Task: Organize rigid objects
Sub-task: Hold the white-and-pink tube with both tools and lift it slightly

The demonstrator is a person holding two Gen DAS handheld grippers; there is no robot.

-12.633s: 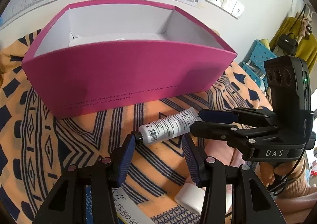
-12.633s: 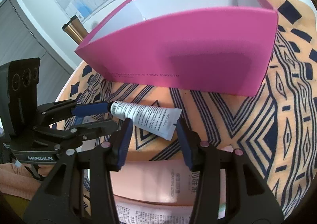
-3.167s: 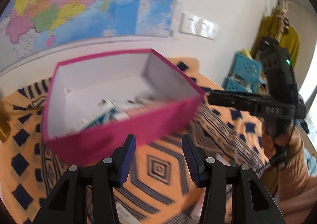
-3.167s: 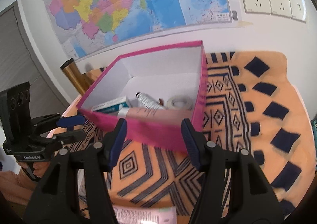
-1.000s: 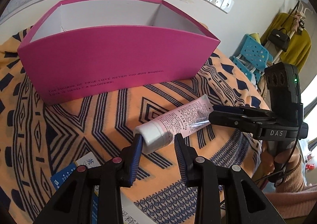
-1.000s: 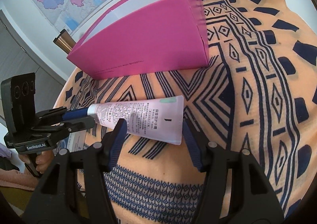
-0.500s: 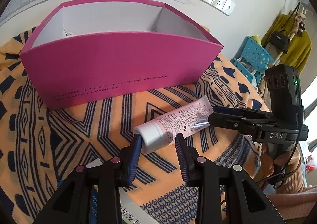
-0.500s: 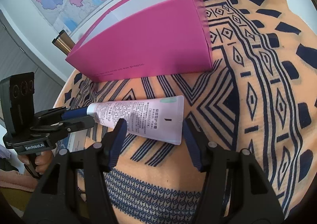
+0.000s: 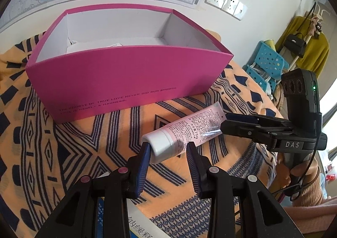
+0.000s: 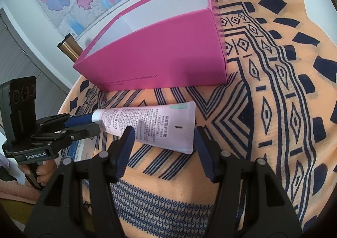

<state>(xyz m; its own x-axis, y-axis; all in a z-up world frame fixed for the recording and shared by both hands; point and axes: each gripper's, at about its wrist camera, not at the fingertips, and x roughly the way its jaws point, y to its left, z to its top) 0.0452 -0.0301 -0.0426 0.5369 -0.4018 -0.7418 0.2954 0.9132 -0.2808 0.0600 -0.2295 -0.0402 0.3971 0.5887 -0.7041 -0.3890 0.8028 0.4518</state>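
Note:
A pink tube [image 9: 189, 126] with a white cap lies crosswise in front of the magenta box [image 9: 126, 80], just over the patterned cloth. My left gripper [image 9: 168, 147] is shut on its cap end. In the right wrist view the tube [image 10: 151, 124] runs from the left gripper [image 10: 88, 124] across to my right gripper [image 10: 163, 130]. The right gripper stands open. The tube's flat tail sits at its fingertips, passing behind the left finger, and the pads are not pressing it. From the left wrist view the right gripper [image 9: 226, 122] meets the tail. The box [image 10: 164, 56] is open-topped, its contents mostly hidden.
An orange and navy cloth [image 10: 273, 111] covers the table. Printed leaflets and a blue card [image 9: 139, 225] lie near the front edge under the left gripper. A gold cylinder [image 10: 69, 48] stands behind the box's left corner. Blue plastic stools [image 9: 265, 63] stand off to the right.
The left gripper and the tube's cap end have risen slightly, so more of the box's inside shows. The right gripper has stayed at the tube's tail.

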